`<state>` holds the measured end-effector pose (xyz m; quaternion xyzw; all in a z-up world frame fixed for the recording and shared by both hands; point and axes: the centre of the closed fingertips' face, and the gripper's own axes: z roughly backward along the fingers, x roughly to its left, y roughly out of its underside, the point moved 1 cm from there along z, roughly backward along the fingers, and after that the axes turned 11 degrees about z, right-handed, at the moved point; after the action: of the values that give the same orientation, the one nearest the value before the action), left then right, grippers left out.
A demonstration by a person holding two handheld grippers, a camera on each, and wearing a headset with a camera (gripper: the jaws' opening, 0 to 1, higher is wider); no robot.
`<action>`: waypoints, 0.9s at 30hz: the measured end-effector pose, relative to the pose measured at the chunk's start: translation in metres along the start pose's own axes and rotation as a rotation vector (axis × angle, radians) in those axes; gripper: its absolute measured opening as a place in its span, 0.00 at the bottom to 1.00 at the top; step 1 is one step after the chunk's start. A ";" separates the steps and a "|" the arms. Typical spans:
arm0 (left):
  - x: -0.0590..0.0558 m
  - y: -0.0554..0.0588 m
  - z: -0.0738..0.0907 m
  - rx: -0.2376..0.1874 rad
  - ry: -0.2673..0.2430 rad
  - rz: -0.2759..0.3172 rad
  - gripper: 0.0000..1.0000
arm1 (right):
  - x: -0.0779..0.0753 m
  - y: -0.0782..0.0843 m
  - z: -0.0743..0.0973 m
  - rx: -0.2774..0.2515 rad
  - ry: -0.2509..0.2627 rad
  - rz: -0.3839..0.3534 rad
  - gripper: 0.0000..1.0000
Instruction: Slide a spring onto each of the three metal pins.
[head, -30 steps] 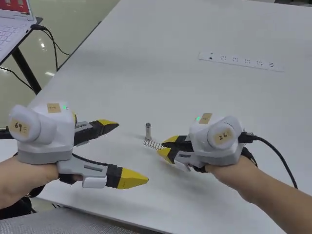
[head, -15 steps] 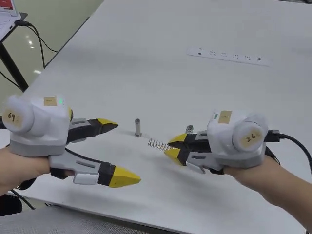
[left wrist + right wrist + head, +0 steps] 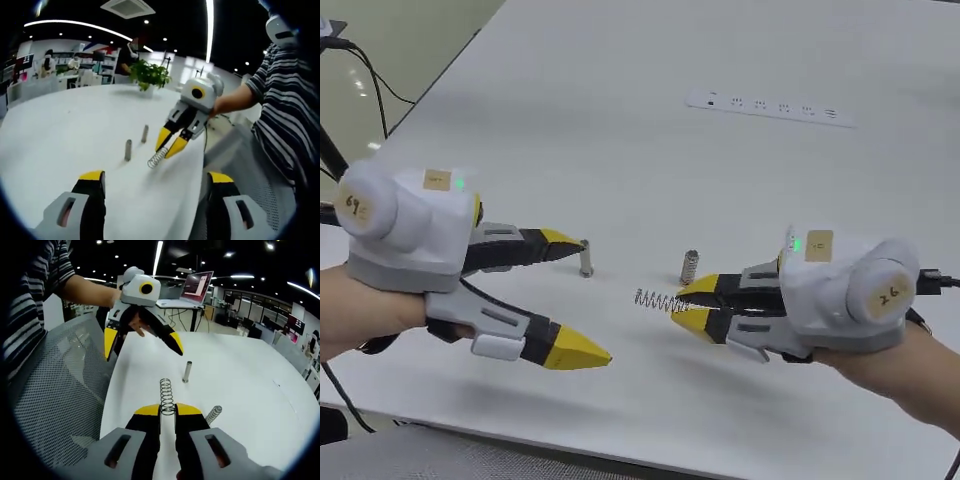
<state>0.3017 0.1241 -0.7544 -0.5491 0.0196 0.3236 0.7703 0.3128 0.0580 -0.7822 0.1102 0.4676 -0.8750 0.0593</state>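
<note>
My right gripper (image 3: 692,302) is shut on one end of a coil spring (image 3: 657,299), which sticks out level to the left above the white table (image 3: 620,150). In the right gripper view the spring (image 3: 166,394) rises from between the closed jaws (image 3: 167,412). A bare metal pin (image 3: 586,258) stands upright left of the spring. A second pin (image 3: 690,267) wearing a spring stands just behind the right gripper's tips. My left gripper (image 3: 576,298) is open, its upper fingertip nearly touching the bare pin. In the left gripper view both pins (image 3: 128,149) (image 3: 145,133) stand beyond the wide jaws.
A white power strip (image 3: 770,108) lies far back on the table. The table's near edge runs just below both grippers. A grey mesh chair (image 3: 60,390) and a laptop (image 3: 197,287) on a stand show in the right gripper view.
The right gripper has drawn back to the right with the spring, uncovering the sprung pin. The left gripper has moved in until its upper tip is beside the bare pin. The head camera has shifted.
</note>
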 end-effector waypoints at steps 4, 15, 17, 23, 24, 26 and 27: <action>-0.003 -0.002 -0.007 0.003 0.025 -0.020 0.73 | 0.003 -0.004 0.002 -0.012 -0.014 0.016 0.07; -0.010 0.001 -0.031 0.032 0.092 -0.044 0.41 | 0.008 -0.013 0.006 -0.031 -0.029 0.057 0.07; -0.012 0.003 -0.035 0.044 0.107 -0.055 0.33 | 0.008 -0.013 0.008 -0.030 -0.032 0.068 0.07; -0.020 -0.001 -0.042 0.036 0.134 -0.059 0.21 | 0.011 -0.014 0.012 -0.031 -0.043 0.078 0.07; -0.021 -0.001 -0.043 0.037 0.137 -0.063 0.19 | 0.011 -0.014 0.013 -0.032 -0.042 0.080 0.07; -0.022 -0.001 -0.044 0.038 0.144 -0.069 0.15 | 0.011 -0.014 0.014 -0.031 -0.042 0.085 0.07; -0.022 -0.001 -0.044 0.040 0.146 -0.071 0.12 | 0.011 -0.015 0.016 -0.038 -0.040 0.080 0.07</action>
<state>0.2988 0.0758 -0.7622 -0.5561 0.0626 0.2549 0.7886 0.2968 0.0534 -0.7645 0.1101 0.4779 -0.8650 0.1058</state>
